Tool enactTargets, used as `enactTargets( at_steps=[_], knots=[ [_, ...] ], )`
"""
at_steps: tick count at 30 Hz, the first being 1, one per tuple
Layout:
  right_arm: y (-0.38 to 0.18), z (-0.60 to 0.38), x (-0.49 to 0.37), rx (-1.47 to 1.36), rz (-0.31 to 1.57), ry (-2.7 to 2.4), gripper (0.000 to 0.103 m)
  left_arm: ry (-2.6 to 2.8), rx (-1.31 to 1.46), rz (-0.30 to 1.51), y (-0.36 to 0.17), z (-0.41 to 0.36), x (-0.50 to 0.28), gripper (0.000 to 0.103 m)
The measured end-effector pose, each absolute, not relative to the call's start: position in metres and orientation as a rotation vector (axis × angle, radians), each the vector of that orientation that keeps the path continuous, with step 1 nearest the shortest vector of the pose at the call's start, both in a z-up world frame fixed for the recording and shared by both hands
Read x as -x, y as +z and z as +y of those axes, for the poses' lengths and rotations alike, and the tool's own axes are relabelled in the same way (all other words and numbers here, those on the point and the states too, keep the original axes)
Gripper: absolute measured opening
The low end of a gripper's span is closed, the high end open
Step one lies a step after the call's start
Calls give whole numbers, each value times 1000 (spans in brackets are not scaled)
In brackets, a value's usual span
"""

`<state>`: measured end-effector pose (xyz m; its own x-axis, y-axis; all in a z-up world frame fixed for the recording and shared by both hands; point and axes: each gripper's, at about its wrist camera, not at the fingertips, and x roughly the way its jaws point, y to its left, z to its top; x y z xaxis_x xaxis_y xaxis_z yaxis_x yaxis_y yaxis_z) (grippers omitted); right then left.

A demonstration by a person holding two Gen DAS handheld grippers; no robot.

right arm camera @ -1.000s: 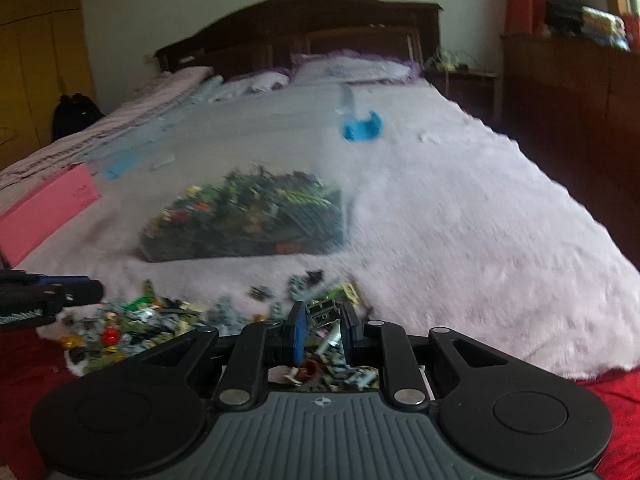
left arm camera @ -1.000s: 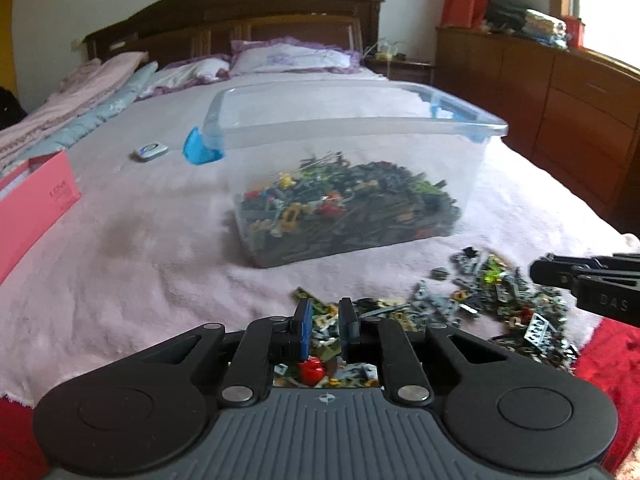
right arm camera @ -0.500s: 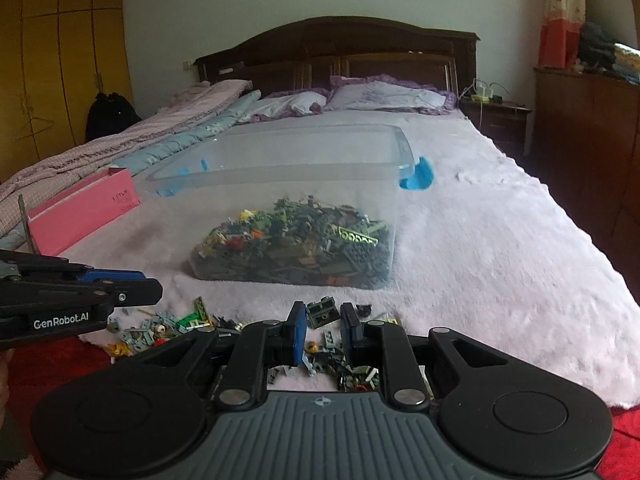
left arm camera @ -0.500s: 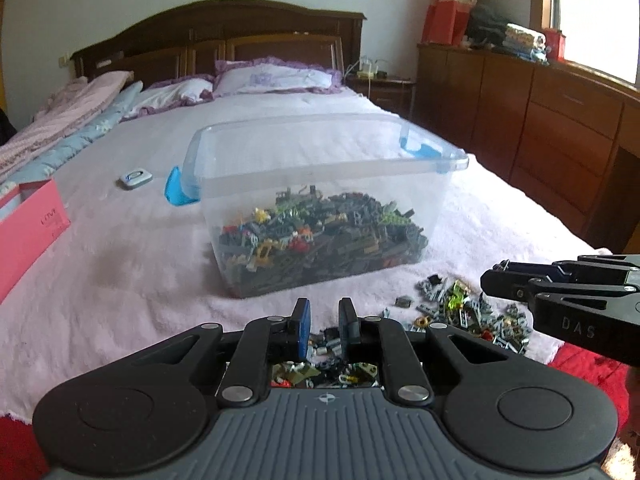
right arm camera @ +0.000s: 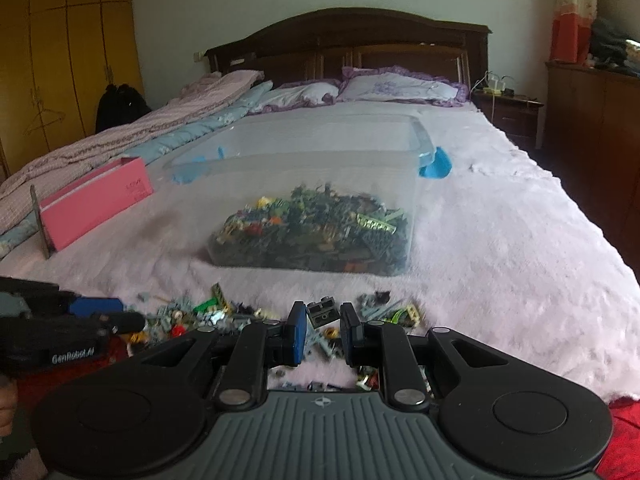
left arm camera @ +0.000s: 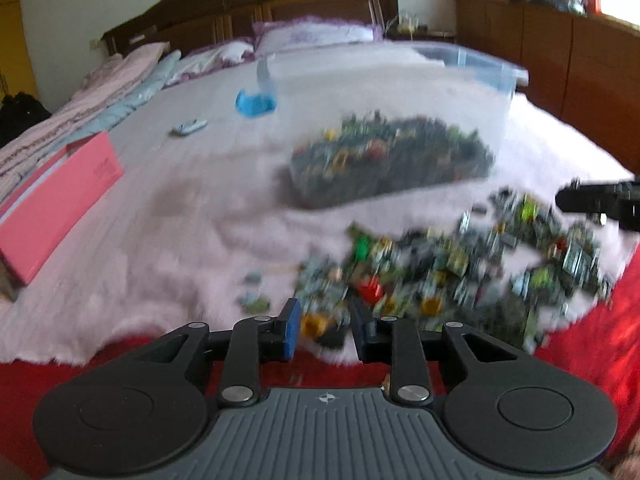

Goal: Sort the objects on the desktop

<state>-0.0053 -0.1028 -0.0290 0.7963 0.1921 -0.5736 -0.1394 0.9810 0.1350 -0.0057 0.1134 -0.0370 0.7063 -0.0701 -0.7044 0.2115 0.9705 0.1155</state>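
Observation:
A clear plastic bin (left arm camera: 460,92) (right arm camera: 320,168) with blue handles stands on the pink bedspread, holding many small building bricks. A loose pile of bricks (left arm camera: 460,264) (right arm camera: 224,312) lies on the bed in front of it. My left gripper (left arm camera: 322,330) is open and empty, low over the pile's near left edge; the view is motion-blurred. My right gripper (right arm camera: 324,334) is open and empty over the pile's right part, a grey brick (right arm camera: 322,311) just beyond its fingertips. Each gripper shows in the other's view.
A pink box (left arm camera: 52,208) (right arm camera: 96,204) lies on the bed at left. A small white device (left arm camera: 190,127) lies behind it. A red cloth (left arm camera: 600,340) covers the near bed edge. Wooden dressers (left arm camera: 560,56) stand at right.
Both grippers have opened wider. The left gripper has swung left and down toward the loose pile, blurring its view. The right gripper has moved slightly nearer the bricks.

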Motion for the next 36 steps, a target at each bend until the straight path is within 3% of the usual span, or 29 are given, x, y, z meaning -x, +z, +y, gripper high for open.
enactTargets(
  at_steps=[7,23,25,26,36],
  knots=[
    [-39,-99,4,-98,661,195,20,-214,-162,831,-45,124,18,37],
    [-42,-97,3,-93,686,209,20,-393,-299,906,-67,95,26,40],
    [-42,-98,3,-95,685,205,20,-399,-305,896,-67,94,28,34],
    [-42,-99,2,-97,685,204,20,-401,-309,892,-67,94,29,24],
    [-43,-99,2,-100,684,207,20,-354,-286,857,-54,99,25,23]
  ],
)
